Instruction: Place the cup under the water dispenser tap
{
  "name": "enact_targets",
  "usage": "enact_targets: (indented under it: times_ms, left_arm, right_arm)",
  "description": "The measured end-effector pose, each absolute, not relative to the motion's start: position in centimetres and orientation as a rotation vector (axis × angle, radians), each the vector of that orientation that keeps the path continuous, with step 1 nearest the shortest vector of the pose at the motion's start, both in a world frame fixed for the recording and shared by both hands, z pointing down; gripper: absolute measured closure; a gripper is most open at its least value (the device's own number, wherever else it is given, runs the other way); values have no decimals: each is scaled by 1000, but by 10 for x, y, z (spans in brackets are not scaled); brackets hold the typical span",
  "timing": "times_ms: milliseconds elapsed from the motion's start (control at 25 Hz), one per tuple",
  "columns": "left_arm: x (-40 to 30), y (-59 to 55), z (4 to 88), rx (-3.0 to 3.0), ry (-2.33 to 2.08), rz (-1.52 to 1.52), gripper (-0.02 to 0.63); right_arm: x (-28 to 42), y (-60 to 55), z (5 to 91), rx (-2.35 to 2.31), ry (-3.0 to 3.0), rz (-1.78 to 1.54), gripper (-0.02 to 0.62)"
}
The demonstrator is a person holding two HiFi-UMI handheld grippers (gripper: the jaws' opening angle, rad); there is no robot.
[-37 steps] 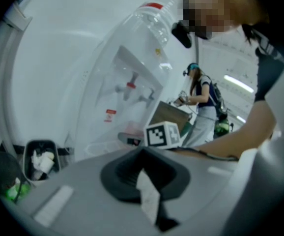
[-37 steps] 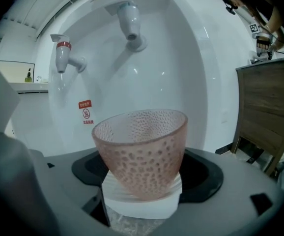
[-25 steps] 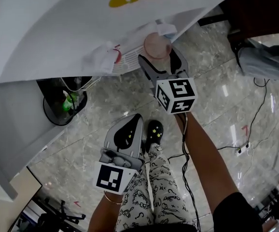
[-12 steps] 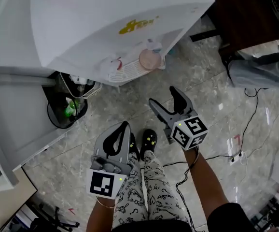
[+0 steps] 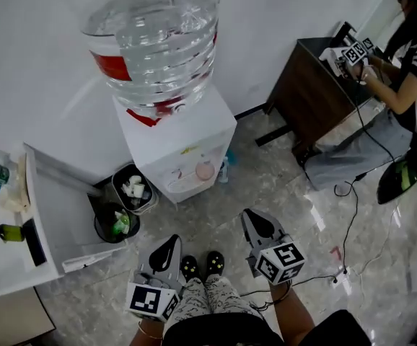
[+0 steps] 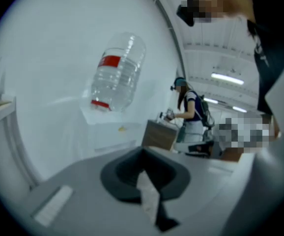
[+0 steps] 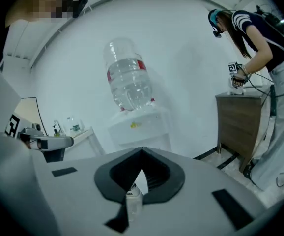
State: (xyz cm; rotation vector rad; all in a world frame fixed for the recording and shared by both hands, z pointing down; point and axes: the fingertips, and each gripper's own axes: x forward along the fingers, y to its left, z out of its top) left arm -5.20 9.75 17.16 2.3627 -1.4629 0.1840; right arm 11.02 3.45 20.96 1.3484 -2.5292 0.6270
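A pale pink cup (image 5: pixel 205 170) stands in the recess of the white water dispenser (image 5: pixel 183 132), under the big clear bottle (image 5: pixel 154 31). Both grippers are well back from it, near the person's legs. My left gripper (image 5: pixel 171 241) is shut with nothing in it; in its own view the jaw tips (image 6: pixel 143 151) meet and the bottle (image 6: pixel 116 73) is far off. My right gripper (image 5: pixel 251 214) is shut and empty too, its tips (image 7: pixel 142 151) touching, with the dispenser (image 7: pixel 138 127) and bottle (image 7: pixel 128 80) straight ahead. The cup is not visible in either gripper view.
Two black bins (image 5: pixel 131 188) (image 5: pixel 115 223) stand left of the dispenser, beside a white counter (image 5: pixel 10 254) with bottles. A brown cabinet (image 5: pixel 313 85) and a seated person (image 5: pixel 410 49) are at the right. Cables (image 5: pixel 349 215) lie on the marble floor.
The head view has pulled far back and up. Both grippers have drawn away from the dispenser toward the body. The right jaws, open around the cup before, have shut empty; the cup stays in the recess.
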Motion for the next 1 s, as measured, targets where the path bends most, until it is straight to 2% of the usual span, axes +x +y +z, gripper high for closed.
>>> enact_targets:
  times_ms: [160, 320, 480, 1000]
  left_arm:
    - [-47, 89, 89, 2458, -1514, 82, 612]
    - [-41, 85, 37, 2562, -1541, 12, 612]
    - [-30, 89, 28, 2571, -1510, -13, 612]
    - [-8, 100, 18, 2620, -1386, -68, 612]
  right_arm:
    - [105, 46, 136, 1318, -2545, 519, 581]
    - [95, 56, 109, 1291, -2574, 596, 581]
    - [94, 74, 106, 1295, -2603, 776, 581]
    - [85, 94, 58, 1277, -2777, 688, 581]
